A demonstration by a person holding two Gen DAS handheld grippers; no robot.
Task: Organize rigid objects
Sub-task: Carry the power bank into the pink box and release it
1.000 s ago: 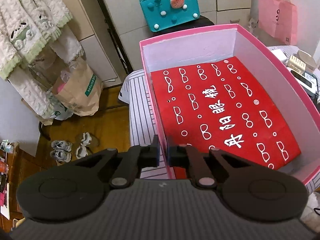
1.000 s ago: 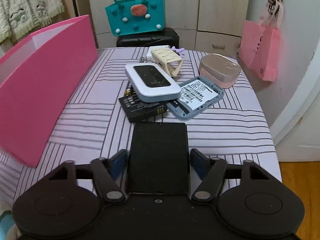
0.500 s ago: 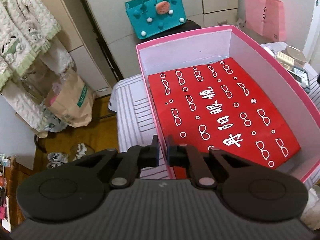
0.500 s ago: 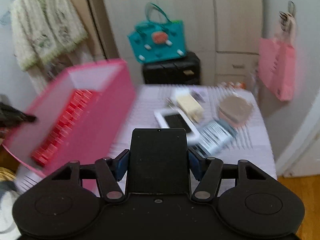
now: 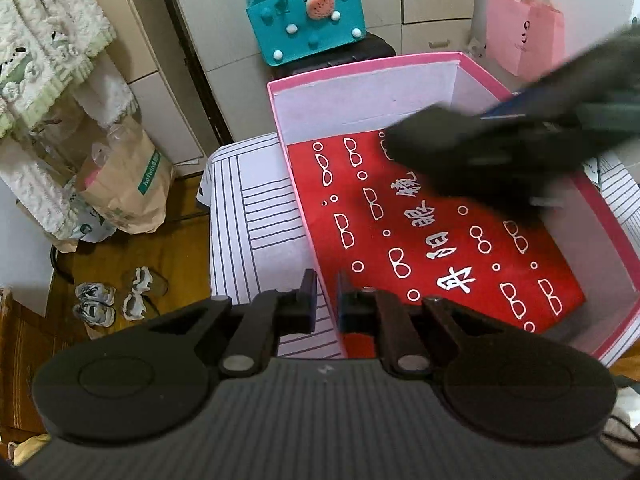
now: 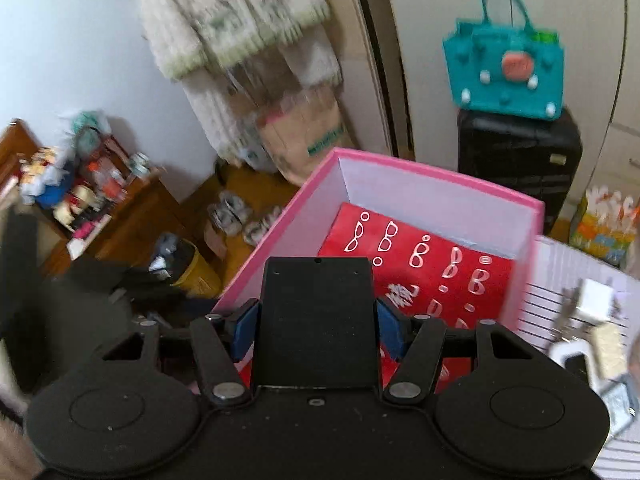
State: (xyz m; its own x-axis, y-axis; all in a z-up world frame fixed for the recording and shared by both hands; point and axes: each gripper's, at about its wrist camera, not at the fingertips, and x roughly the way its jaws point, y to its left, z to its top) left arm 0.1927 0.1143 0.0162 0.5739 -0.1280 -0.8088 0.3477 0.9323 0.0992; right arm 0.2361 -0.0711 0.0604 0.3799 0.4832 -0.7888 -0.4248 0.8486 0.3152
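A pink box (image 5: 360, 84) with a red printed sheet (image 5: 432, 240) on its floor sits on the striped table. My left gripper (image 5: 326, 300) is shut on the box's near left wall. My right gripper (image 6: 316, 330) is shut on a flat black rectangular object (image 6: 316, 320) and holds it above the box (image 6: 440, 194). In the left wrist view the right gripper (image 5: 500, 148) shows as a blurred dark shape over the box's far right part.
Several small devices (image 6: 592, 320) lie on the striped table (image 5: 256, 232) right of the box. A teal bag (image 5: 306, 12) sits on a black case behind the table. A paper bag (image 5: 124, 184) and shoes (image 5: 116, 300) are on the floor at left.
My right gripper has swung left with the black object, from the pile of devices to above the pink box. My left gripper keeps its hold on the box wall.
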